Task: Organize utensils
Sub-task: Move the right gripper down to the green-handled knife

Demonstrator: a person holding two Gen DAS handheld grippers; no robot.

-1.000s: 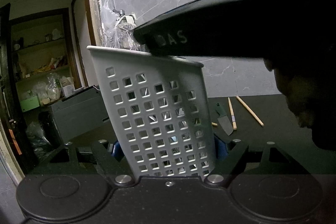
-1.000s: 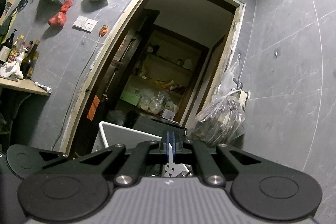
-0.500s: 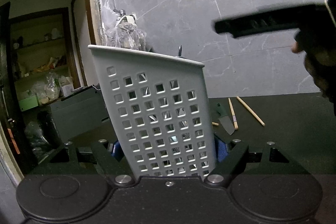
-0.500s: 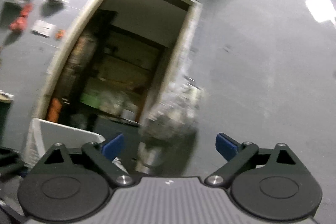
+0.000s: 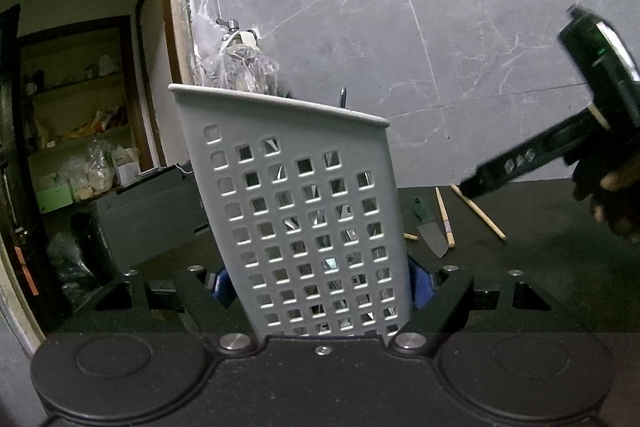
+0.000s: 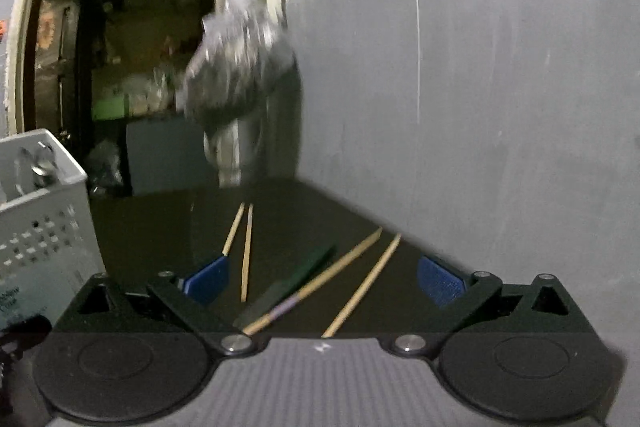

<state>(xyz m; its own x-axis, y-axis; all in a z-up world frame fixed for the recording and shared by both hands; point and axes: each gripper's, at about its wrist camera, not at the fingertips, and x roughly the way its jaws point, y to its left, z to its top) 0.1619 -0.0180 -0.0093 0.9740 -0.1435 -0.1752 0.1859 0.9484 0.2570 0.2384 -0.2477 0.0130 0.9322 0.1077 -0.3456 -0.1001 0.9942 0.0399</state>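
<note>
My left gripper (image 5: 320, 283) is shut on a white perforated utensil basket (image 5: 288, 195), its blue pads pressing both side walls. Metal utensils (image 6: 40, 159) stand inside the basket (image 6: 44, 227), and one handle tip (image 5: 343, 97) pokes above the rim. My right gripper (image 6: 324, 281) is open and empty, low over the dark table (image 6: 160, 219). Below its jaws lie several wooden chopsticks (image 6: 364, 287) and a green-handled knife (image 6: 304, 267). In the left wrist view the right gripper (image 5: 520, 167) hangs at the right, above the knife (image 5: 430, 231) and chopsticks (image 5: 480, 213).
A grey marble wall (image 5: 400, 27) runs behind the table. A clear plastic bag (image 5: 236, 67) hangs on the wall by an open doorway (image 5: 80, 107) into a storage room. A dark box (image 5: 152, 203) sits beyond the basket at the left.
My right gripper has opened and swung from above the basket to the right and down over the chopsticks and knife. The left gripper and basket have not moved.
</note>
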